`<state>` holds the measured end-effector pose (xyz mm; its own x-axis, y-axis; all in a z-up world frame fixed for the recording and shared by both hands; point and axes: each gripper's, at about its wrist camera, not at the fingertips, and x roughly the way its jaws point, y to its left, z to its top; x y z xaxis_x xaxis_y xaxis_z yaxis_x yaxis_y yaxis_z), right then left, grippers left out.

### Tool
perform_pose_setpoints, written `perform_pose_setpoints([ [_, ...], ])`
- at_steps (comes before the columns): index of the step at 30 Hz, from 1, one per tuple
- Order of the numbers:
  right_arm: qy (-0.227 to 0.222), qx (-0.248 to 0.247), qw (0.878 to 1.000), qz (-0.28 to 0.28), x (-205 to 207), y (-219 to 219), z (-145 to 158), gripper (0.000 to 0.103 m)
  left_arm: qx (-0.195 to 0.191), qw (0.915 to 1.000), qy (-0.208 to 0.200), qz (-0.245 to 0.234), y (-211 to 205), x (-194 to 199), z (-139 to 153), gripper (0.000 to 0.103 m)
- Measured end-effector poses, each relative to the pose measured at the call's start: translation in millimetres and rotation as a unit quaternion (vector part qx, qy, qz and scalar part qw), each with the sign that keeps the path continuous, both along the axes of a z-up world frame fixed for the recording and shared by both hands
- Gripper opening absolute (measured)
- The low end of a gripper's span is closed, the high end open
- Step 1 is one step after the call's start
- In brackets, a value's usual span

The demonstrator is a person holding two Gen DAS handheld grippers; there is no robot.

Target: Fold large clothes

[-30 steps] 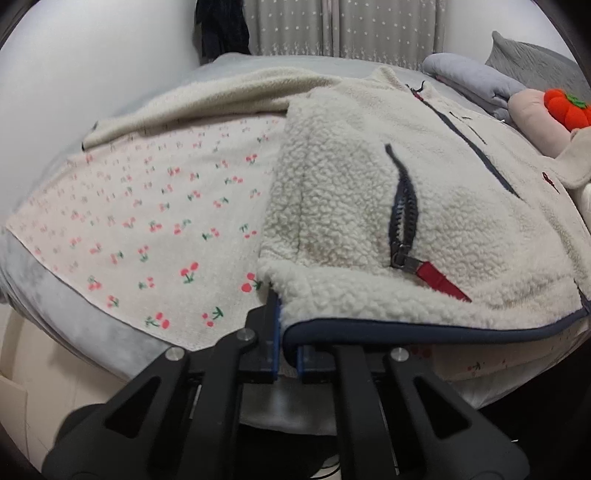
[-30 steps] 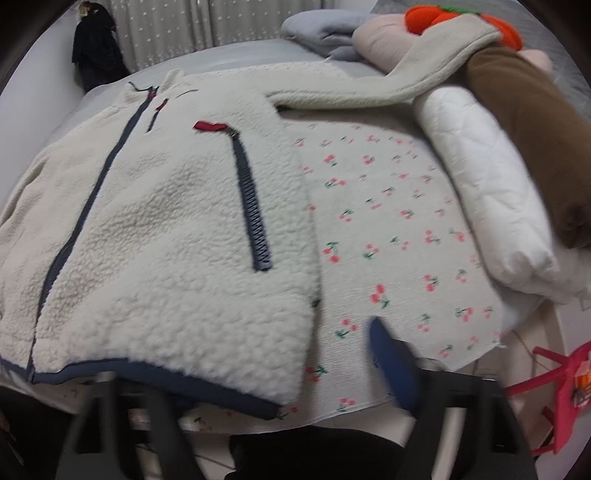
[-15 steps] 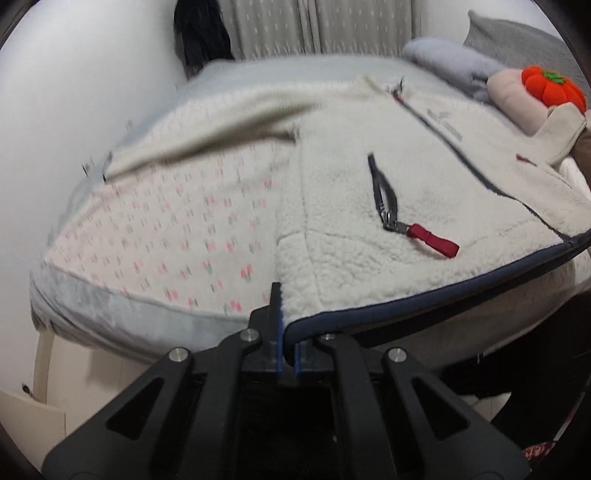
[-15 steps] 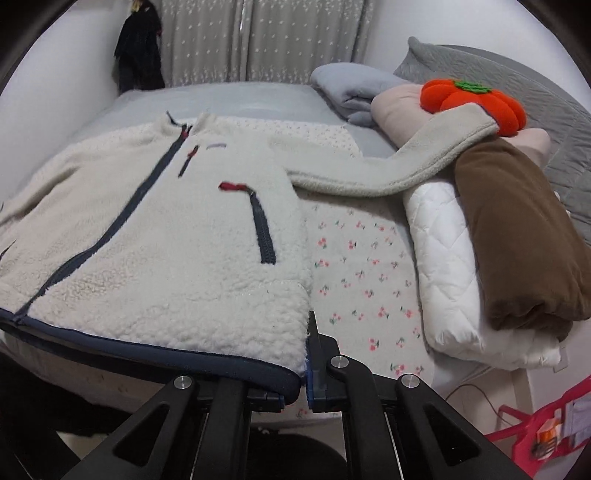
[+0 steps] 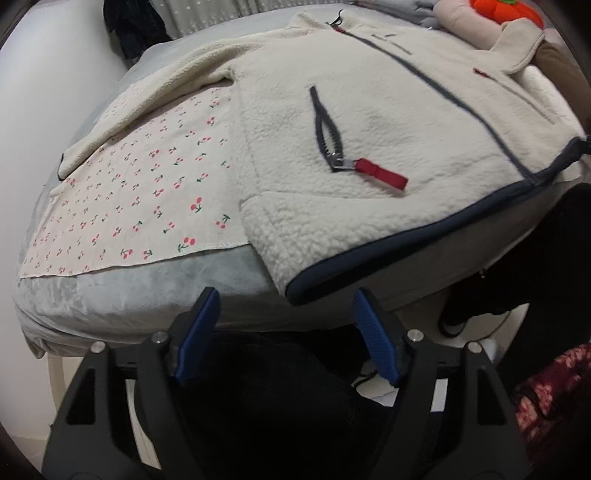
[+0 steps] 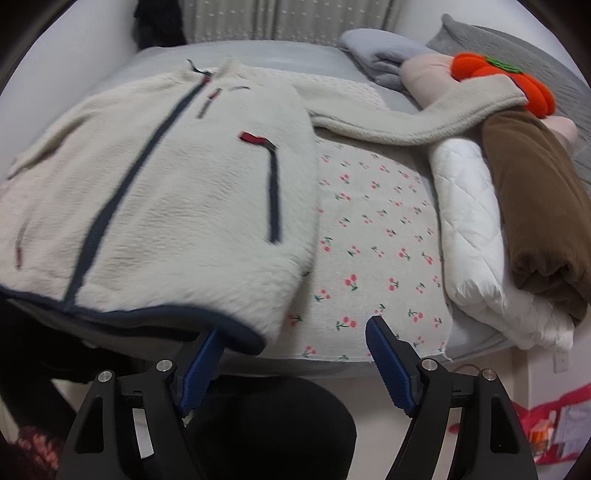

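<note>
Location: a home bedroom. Indicators: a bed [image 5: 122, 295] with a grey cover, overlaid by a cherry-print sheet [image 6: 373, 236]; folded bedding [image 6: 469, 229] and a brown blanket [image 6: 535, 206] stacked at one side; an orange plush [image 6: 506, 85]; dotted curtains [image 6: 288, 18] behind; dark clothing [image 5: 133, 29] hanging at the wall.

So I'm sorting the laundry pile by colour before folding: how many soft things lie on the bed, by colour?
Cream: 1, the cream fleece jacket with navy trim
White: 1, the white quilted blanket
Brown: 1, the brown folded blanket
Grey-blue: 1, the grey-blue folded cloth
Pink: 1, the pale pink cushion
Orange: 1, the orange pumpkin plush
Cherry print: 1, the cherry-print sheet
Total: 7
</note>
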<state>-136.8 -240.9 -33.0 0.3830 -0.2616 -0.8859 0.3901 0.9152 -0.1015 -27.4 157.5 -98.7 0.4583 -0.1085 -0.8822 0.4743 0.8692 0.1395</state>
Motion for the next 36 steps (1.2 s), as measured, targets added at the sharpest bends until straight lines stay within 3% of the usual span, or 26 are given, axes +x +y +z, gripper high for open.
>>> perform_pose_setpoints([
  [2,-0.013,0.000,1.000,0.004,-1,-2,13,0.080,-0.020,0.9998,0.002,0.008,5,6,12,0.076],
  [6,-0.054,0.005,0.998,0.022,21,-6,42,0.083,-0.051,0.9971,-0.032,0.048,19,42,37,0.082],
  [13,-0.114,0.012,0.991,0.074,121,-9,69,0.085,-0.046,0.9854,-0.086,0.140,48,140,55,0.082],
  [17,-0.117,0.036,0.988,0.091,185,-8,62,0.085,-0.046,0.9718,-0.099,0.209,89,193,57,0.083],
  [21,-0.117,0.055,0.985,0.112,249,0,51,0.085,0.002,0.9560,-0.144,0.256,143,248,62,0.083],
  [24,-0.115,0.061,0.984,0.125,294,9,41,0.085,0.021,0.9465,-0.154,0.283,192,298,59,0.083],
  [33,-0.113,0.063,0.976,0.174,457,41,-3,0.085,-0.014,0.9408,-0.127,0.314,296,426,17,0.079],
  [36,-0.116,0.089,0.973,0.179,515,46,-22,0.085,-0.019,0.9382,-0.115,0.326,316,454,3,0.065],
])
